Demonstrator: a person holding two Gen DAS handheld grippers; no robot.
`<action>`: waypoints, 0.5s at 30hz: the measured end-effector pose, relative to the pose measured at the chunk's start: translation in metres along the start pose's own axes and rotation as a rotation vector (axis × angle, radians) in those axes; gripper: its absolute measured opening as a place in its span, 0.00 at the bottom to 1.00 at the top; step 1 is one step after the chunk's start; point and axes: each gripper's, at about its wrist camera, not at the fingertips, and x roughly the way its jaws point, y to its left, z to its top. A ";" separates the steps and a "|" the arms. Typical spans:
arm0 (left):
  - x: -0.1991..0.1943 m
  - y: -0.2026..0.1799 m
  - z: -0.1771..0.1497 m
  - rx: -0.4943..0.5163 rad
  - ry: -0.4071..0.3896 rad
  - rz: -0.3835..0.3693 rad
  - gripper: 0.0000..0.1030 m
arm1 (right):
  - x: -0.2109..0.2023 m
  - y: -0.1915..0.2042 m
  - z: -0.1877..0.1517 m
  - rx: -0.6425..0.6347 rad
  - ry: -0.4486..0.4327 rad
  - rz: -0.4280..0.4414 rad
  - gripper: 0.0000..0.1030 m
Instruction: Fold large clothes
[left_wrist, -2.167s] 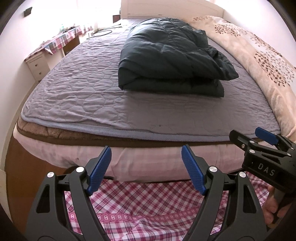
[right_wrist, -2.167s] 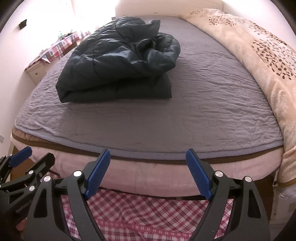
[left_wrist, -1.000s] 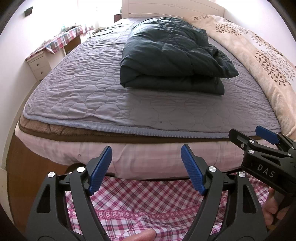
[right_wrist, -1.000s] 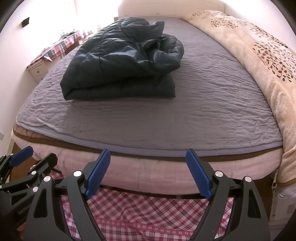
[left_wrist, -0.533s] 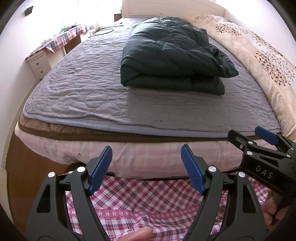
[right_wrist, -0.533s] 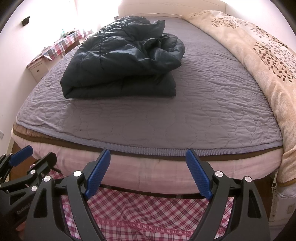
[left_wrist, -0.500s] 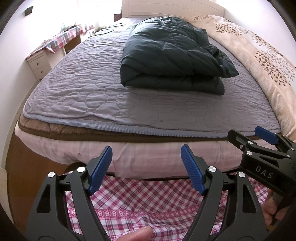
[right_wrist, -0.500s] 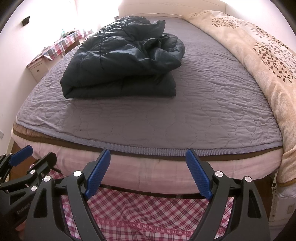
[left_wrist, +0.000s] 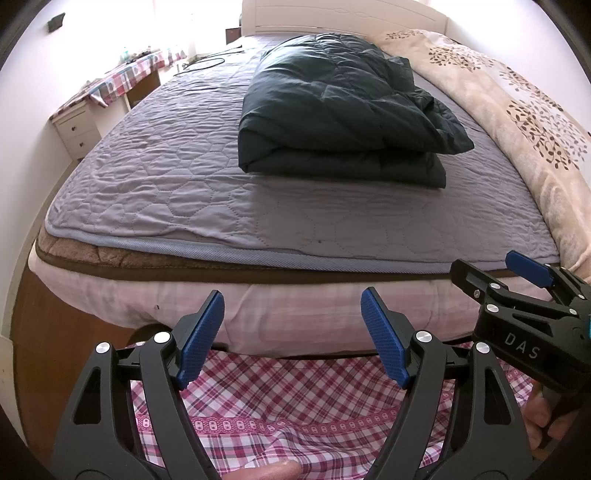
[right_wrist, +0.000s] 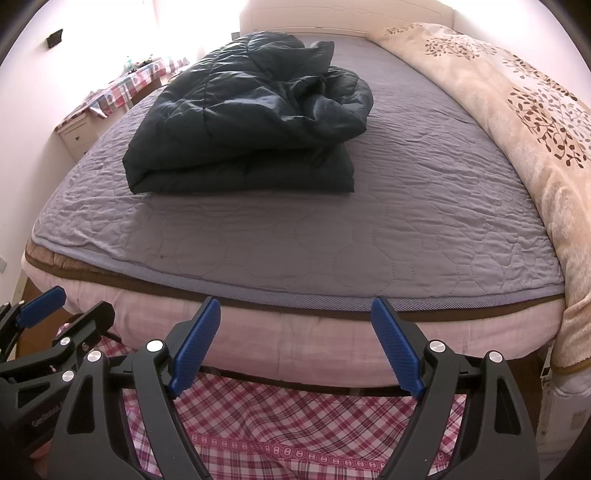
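Note:
A dark quilted jacket (left_wrist: 340, 110) lies folded in a thick bundle on the grey quilted bed cover (left_wrist: 166, 192); it also shows in the right wrist view (right_wrist: 251, 122). My left gripper (left_wrist: 293, 339) is open and empty, held off the foot of the bed, well short of the jacket. My right gripper (right_wrist: 295, 347) is open and empty too, beside the left one. The right gripper shows at the right edge of the left wrist view (left_wrist: 517, 291), and the left gripper at the left edge of the right wrist view (right_wrist: 55, 317).
A beige leaf-patterned blanket (left_wrist: 524, 110) lies along the bed's right side. A desk with a checked cloth (left_wrist: 122, 77) and a white drawer unit (left_wrist: 75, 129) stand by the left wall. Red checked fabric (left_wrist: 295, 398) hangs below the grippers.
Both grippers have risen slightly and tilted toward the bed. The jaws stay open, and the jacket has not moved.

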 end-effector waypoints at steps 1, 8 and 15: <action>0.000 0.000 0.000 0.000 0.001 -0.001 0.74 | 0.000 0.000 0.000 0.000 0.001 0.000 0.79; 0.000 0.000 0.000 0.001 0.002 -0.003 0.74 | 0.000 0.000 0.000 -0.002 0.001 -0.001 0.79; 0.000 0.000 0.000 0.001 0.003 -0.003 0.74 | 0.001 0.001 0.000 -0.004 0.001 -0.001 0.79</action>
